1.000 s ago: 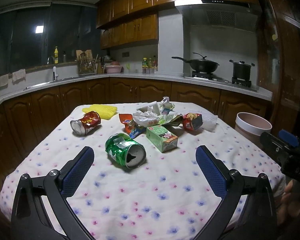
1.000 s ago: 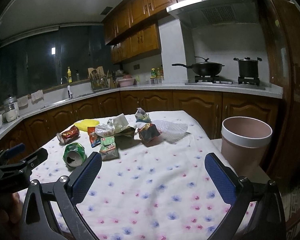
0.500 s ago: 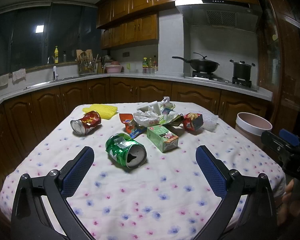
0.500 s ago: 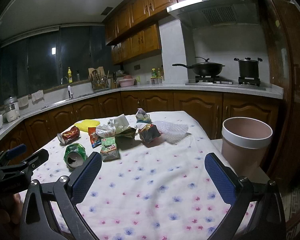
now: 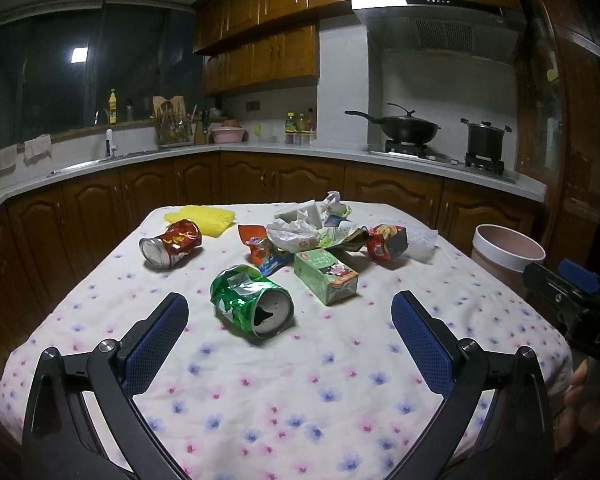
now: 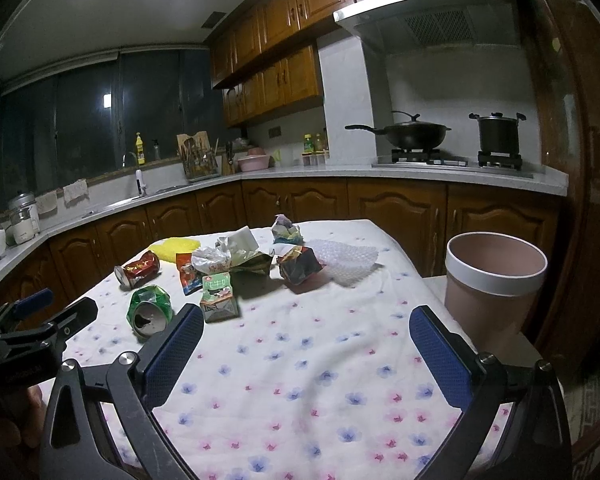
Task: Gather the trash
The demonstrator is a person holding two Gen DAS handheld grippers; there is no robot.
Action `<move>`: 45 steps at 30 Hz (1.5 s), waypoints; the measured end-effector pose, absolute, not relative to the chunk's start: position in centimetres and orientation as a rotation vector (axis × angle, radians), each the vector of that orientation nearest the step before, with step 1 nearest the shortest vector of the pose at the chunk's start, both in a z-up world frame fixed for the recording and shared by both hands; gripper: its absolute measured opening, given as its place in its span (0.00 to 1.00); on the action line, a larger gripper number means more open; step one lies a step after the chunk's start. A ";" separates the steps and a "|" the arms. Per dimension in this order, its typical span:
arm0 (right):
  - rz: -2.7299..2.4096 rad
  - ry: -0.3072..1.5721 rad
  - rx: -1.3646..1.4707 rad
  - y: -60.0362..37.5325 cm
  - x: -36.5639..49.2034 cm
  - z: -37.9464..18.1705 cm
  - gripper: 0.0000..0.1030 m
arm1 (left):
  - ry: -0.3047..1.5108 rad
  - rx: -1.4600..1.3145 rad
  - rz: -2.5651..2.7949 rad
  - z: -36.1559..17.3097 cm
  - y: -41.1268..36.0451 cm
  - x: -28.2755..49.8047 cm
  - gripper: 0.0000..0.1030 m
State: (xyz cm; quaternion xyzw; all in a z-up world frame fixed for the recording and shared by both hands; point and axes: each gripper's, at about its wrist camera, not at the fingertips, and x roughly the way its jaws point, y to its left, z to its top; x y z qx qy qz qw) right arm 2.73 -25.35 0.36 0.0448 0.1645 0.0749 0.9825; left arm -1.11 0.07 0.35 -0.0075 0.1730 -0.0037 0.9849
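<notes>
Trash lies on a floral tablecloth (image 5: 284,392): a crushed green can (image 5: 250,300) (image 6: 149,307), a green drink carton (image 5: 326,276) (image 6: 217,297), a crushed red can (image 5: 171,243) (image 6: 137,269), an orange snack wrapper (image 5: 262,250), crumpled paper (image 5: 296,234) (image 6: 228,254) and a red-black snack bag (image 5: 386,242) (image 6: 299,266). My left gripper (image 5: 290,320) is open, just short of the green can. My right gripper (image 6: 306,338) is open over bare cloth. A pink bin (image 6: 494,282) (image 5: 506,254) stands off the table's right side.
A yellow cloth (image 5: 204,218) and bubble wrap (image 6: 346,260) lie at the table's far end. Kitchen counters with a sink (image 5: 96,162), a wok (image 5: 408,128) and a pot (image 5: 486,140) ring the table. The other gripper (image 5: 576,300) shows at the right edge of the left wrist view.
Both grippers have edged slightly forward toward the trash; the objects appear a little nearer. Nothing was taken hold of.
</notes>
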 end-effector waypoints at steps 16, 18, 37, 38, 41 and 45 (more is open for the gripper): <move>0.167 0.378 0.120 -26.1 5.7 1.1 1.00 | 0.459 -0.042 -0.042 0.9 0.3 4.2 1.00; 0.166 0.395 0.123 -26.3 6.6 1.3 1.00 | 0.470 -0.044 -0.034 1.1 0.6 5.1 1.00; 0.222 0.540 0.198 -28.3 18.2 3.5 0.99 | 0.592 -0.041 -0.036 4.1 1.4 17.2 0.98; 0.225 0.547 0.204 -28.5 18.8 3.5 0.99 | 0.604 -0.035 -0.041 4.1 1.3 18.1 0.98; 0.221 0.577 0.216 -29.1 21.1 3.4 0.98 | 0.639 -0.009 -0.054 4.0 0.7 20.4 0.93; 0.216 0.629 0.240 -29.8 24.0 2.7 0.93 | 0.691 0.011 -0.065 3.3 0.2 23.6 0.84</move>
